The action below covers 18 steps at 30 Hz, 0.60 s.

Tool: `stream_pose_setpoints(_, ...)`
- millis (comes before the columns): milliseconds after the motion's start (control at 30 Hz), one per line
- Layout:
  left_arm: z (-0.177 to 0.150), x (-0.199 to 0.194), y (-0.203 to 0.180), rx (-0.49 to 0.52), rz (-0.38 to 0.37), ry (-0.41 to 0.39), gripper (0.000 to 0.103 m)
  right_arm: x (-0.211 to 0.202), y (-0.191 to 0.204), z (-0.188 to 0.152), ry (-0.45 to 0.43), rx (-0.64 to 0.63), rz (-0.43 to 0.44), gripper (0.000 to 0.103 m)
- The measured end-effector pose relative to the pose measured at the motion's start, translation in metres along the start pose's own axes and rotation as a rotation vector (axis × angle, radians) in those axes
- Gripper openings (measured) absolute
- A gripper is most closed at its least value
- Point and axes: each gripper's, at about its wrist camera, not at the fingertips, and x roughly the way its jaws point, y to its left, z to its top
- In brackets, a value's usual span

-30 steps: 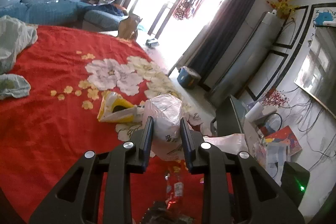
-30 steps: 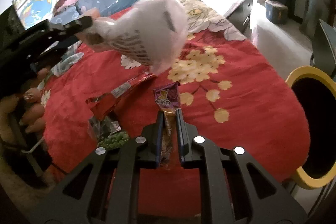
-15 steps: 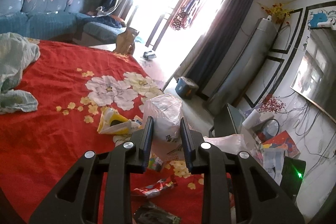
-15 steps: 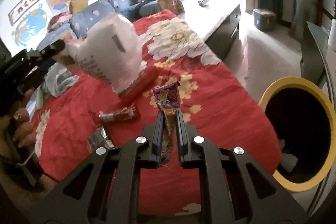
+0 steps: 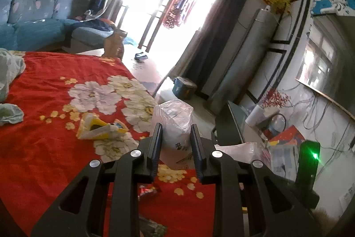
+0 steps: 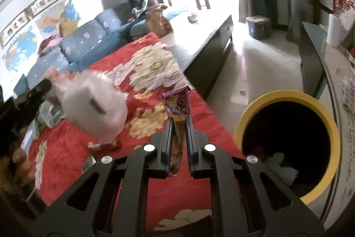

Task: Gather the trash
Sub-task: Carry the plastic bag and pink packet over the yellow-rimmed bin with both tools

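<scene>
Right gripper [image 6: 178, 123] pinches purple snack wrapper [image 6: 176, 104] beside yellow-rimmed bin [image 6: 286, 97]

A home living room.
A blue sofa [image 5: 33, 23], curtained balcony doors [image 5: 168, 6], wall maps [image 6: 20, 46] and a red flowered blanket [image 5: 55, 90] show it.

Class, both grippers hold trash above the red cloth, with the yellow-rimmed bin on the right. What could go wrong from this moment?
1. The right gripper pinches only the lower end of the purple snack wrapper; the thin foil could slip out before it is over the yellow-rimmed bin.
2. The white plastic bag in the left gripper bulges past the fingers and may snag or sag loose.
3. The bin stands off the cloth's edge, so an early drop likely lands on the floor.
</scene>
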Motion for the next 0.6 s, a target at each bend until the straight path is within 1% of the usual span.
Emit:
stream_pose_setpoints(300, -0.007, 0.012, -0.028, 0.059, -0.031, 0.031, 0.024, -0.017, -0.039, 0.01, -0.056, 0.078, -0.052, 0.007)
stream_pose_setpoints(600, -0.012, 0.024, -0.056, 0.125, -0.047, 0.05, 0.024, -0.025, -0.071, 0.014, -0.085, 0.141, -0.086, 0.007)
